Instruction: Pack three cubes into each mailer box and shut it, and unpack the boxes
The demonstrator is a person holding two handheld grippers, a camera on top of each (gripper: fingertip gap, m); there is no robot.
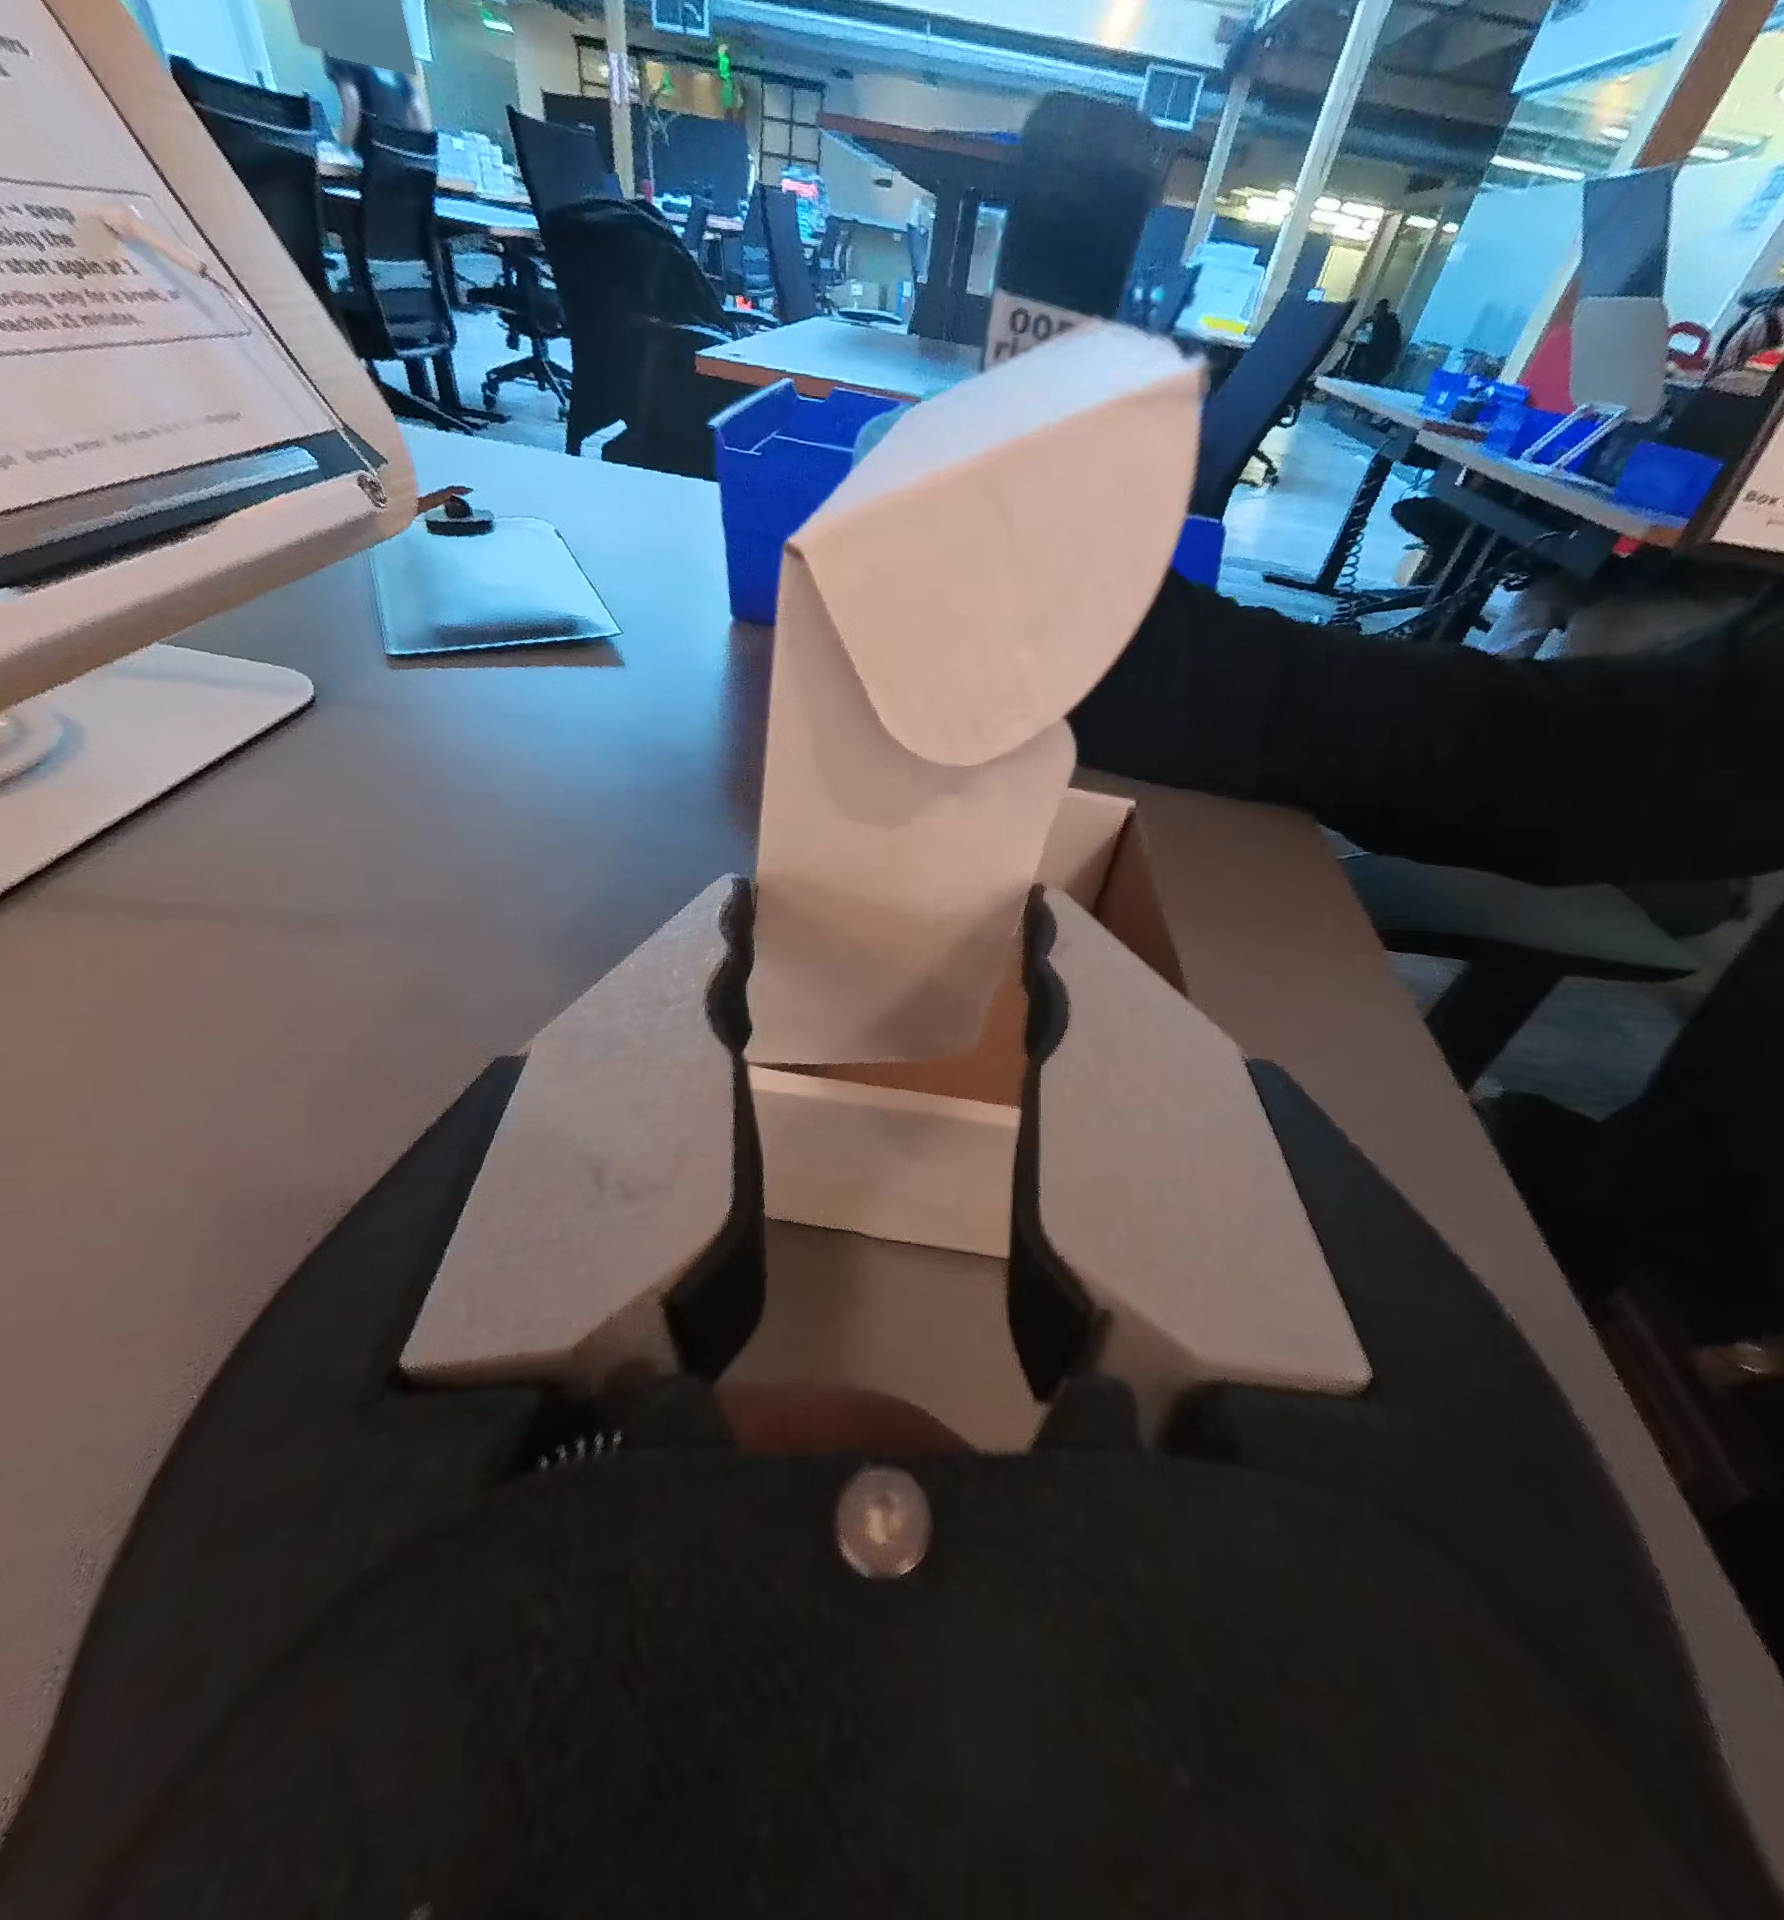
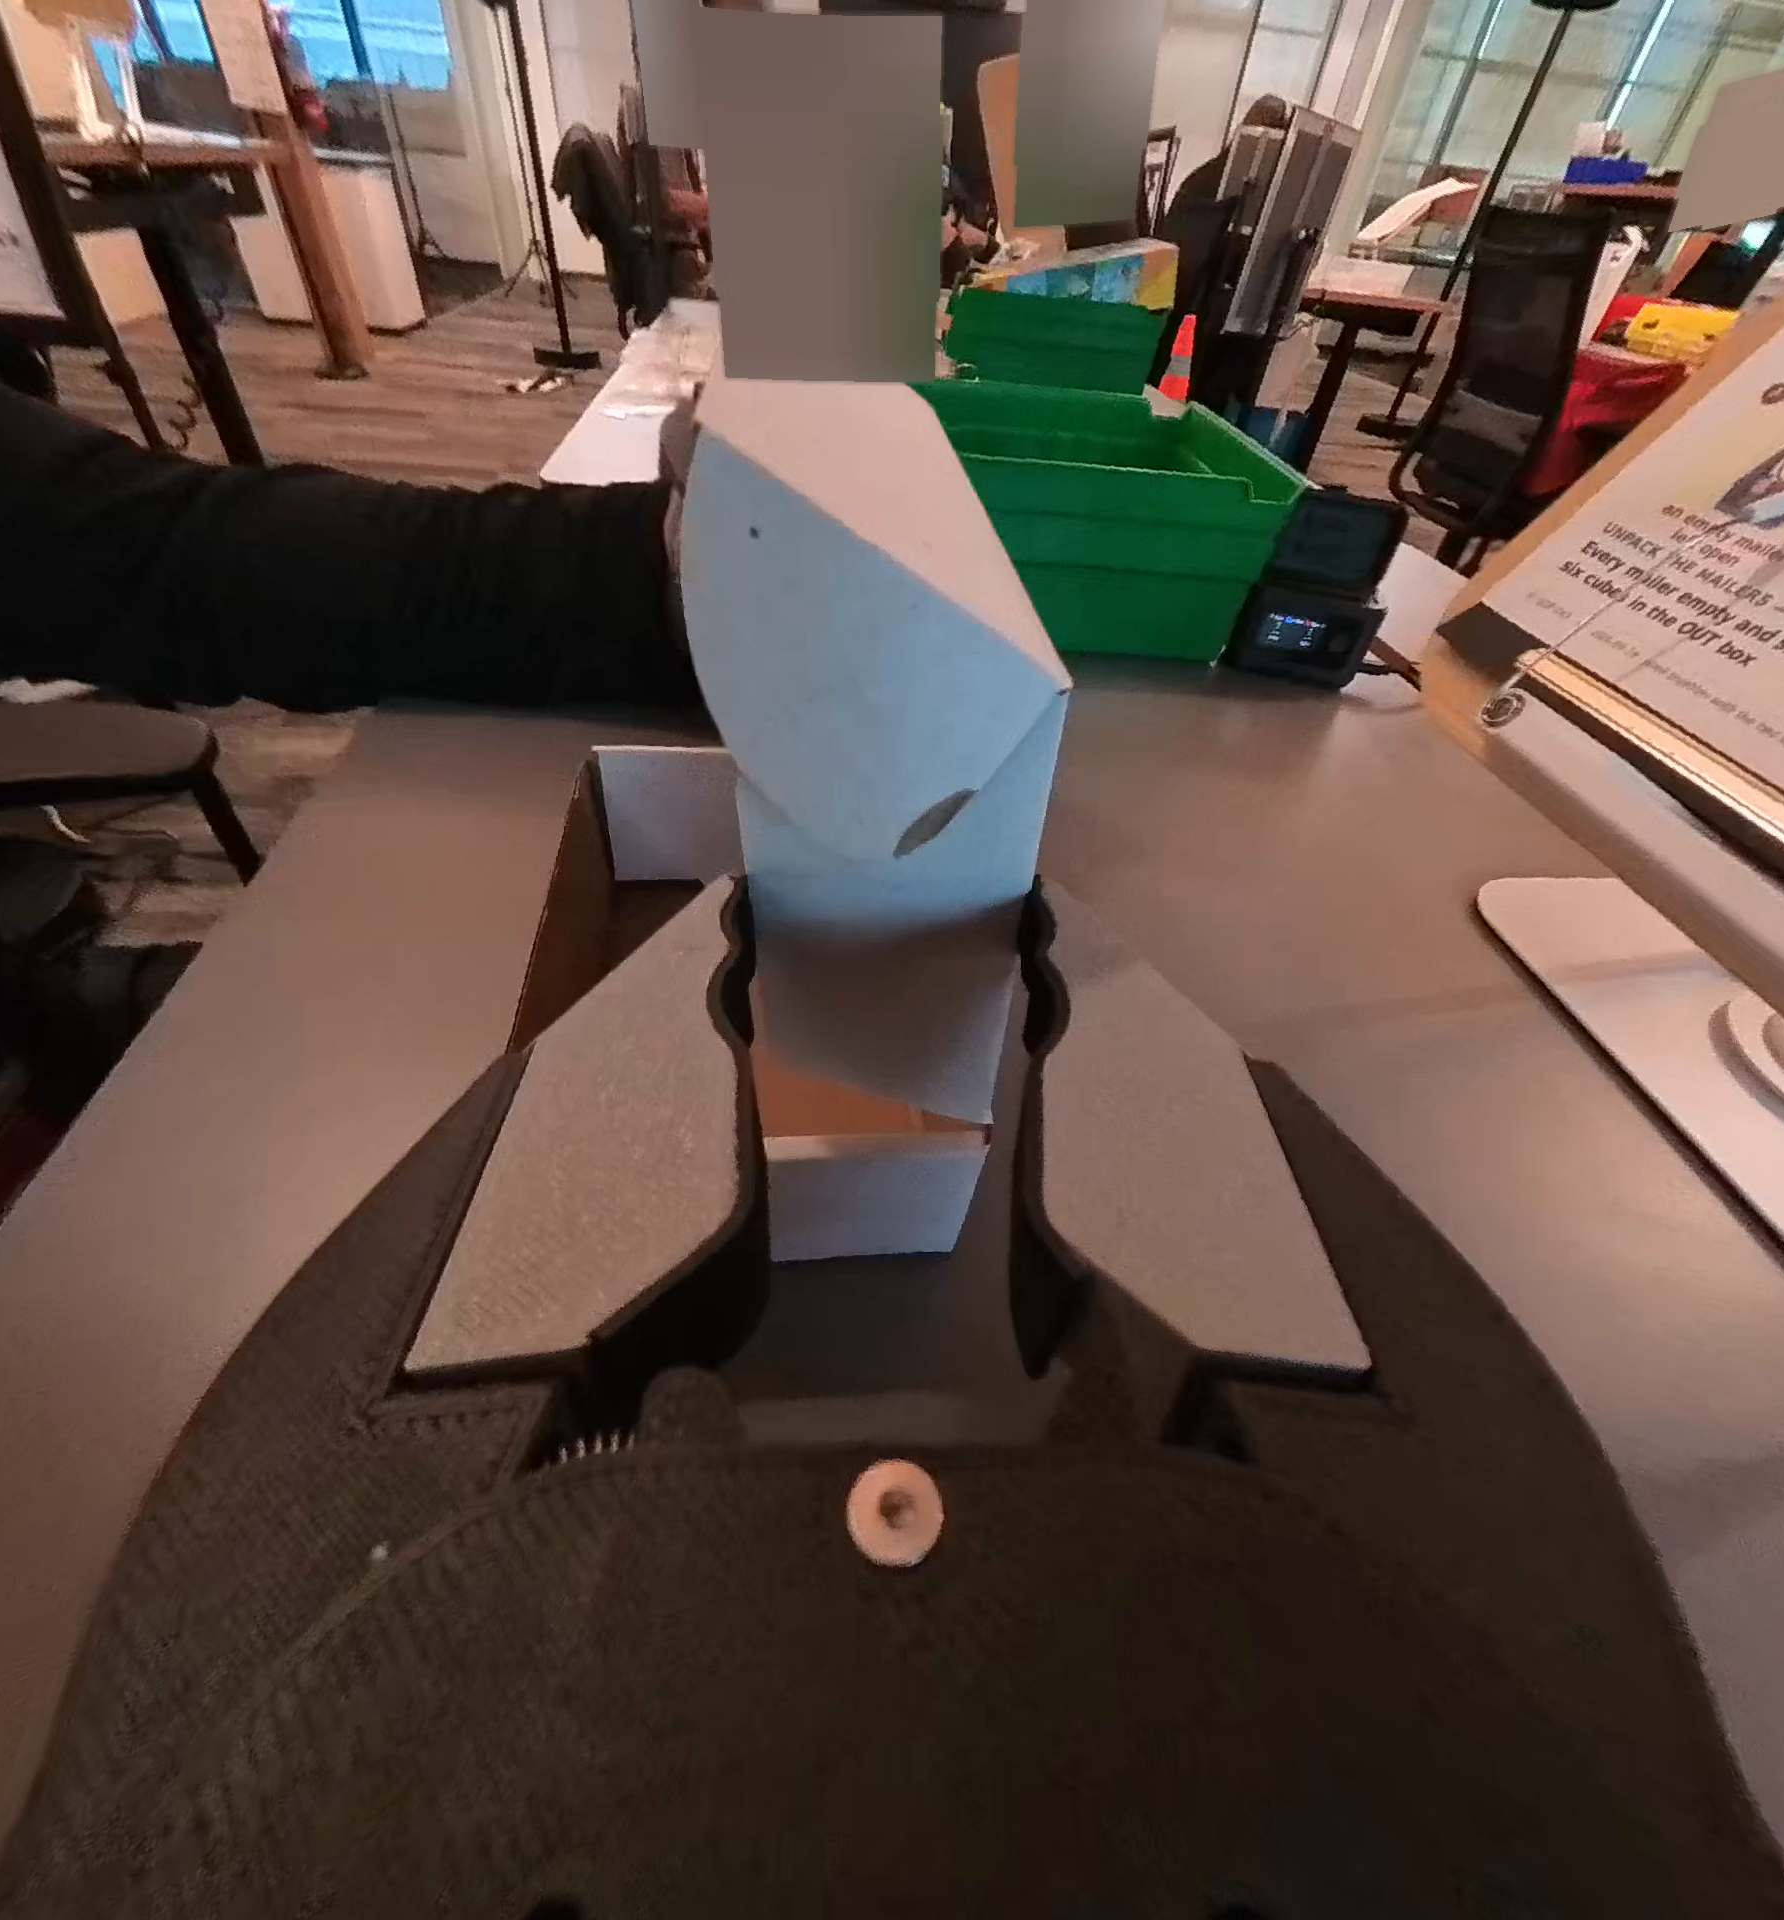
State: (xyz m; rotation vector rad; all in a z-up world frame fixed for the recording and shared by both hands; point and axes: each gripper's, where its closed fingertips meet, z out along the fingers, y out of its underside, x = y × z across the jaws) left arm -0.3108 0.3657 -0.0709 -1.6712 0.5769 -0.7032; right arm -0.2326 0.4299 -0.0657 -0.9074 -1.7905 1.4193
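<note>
Grey desk [image 1: 244, 1039] bears an open mailer box [image 1: 898, 1153]; office chairs [image 1: 639, 312] behind.

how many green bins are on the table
3, nested in one stack at the table's far edge, behind the mailer flap, beside a small black device. The flap may hide more; the left wrist view shows only a blue bin.

Can't see inside the mailer box [image 1: 888, 1164], its raised lid [image 1: 971, 644] blocks the view. The sign [image 2: 1698, 540] runs off the right edge, and the lid's motion-blurred.
</note>
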